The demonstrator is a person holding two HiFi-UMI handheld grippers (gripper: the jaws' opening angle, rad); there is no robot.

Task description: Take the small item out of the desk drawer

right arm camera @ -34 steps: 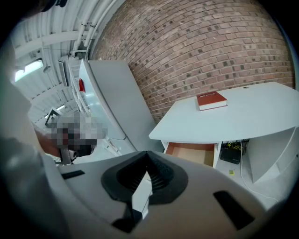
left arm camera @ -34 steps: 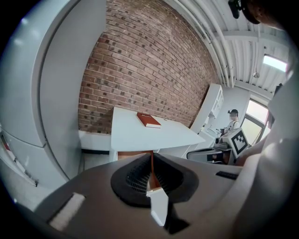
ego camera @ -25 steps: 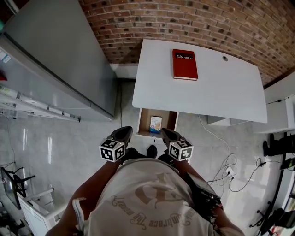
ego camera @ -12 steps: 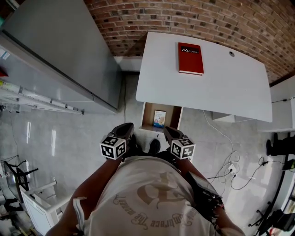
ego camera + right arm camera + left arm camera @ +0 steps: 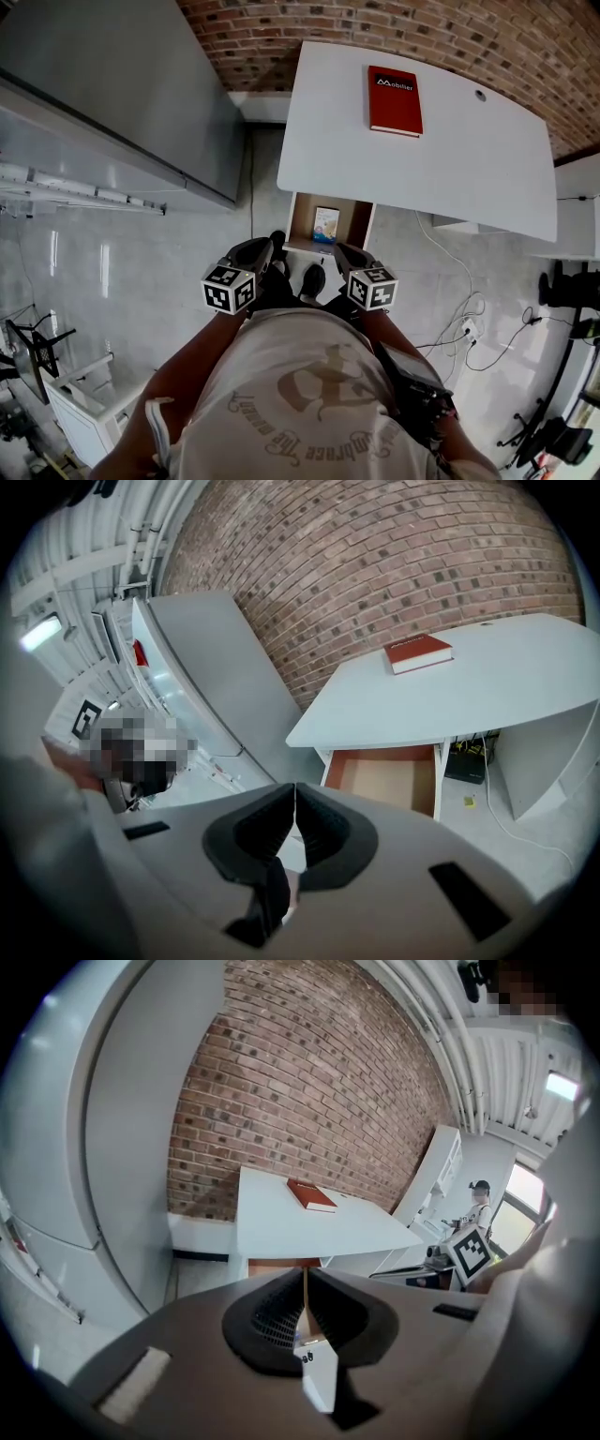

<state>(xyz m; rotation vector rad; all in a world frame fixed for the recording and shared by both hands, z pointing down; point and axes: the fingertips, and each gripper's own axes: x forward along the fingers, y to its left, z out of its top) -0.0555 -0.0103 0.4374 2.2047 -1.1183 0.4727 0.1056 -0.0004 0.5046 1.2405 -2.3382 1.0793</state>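
A white desk (image 5: 450,159) stands against the brick wall, and its wooden drawer (image 5: 302,217) is pulled open under the near left corner. A small blue-and-yellow item (image 5: 325,223) lies flat in the drawer. Both grippers are held low in front of the person's chest, short of the drawer. The left gripper (image 5: 263,247) is shut and empty, its jaws meeting in the left gripper view (image 5: 304,1277). My right gripper (image 5: 342,251) is also shut with nothing held (image 5: 295,789). The right gripper view shows the drawer (image 5: 384,778) from the side; the item is hidden there.
A red book (image 5: 395,87) lies on the desk's far side. A tall grey cabinet (image 5: 122,94) stands to the left of the desk. Cables and a socket strip (image 5: 467,330) trail on the tiled floor to the right. The person's shoe (image 5: 312,279) is just before the drawer.
The head view has shifted so the desk and drawer sit a little higher and nearer. Both grippers have stayed shut in front of the person, edging slightly toward the drawer.
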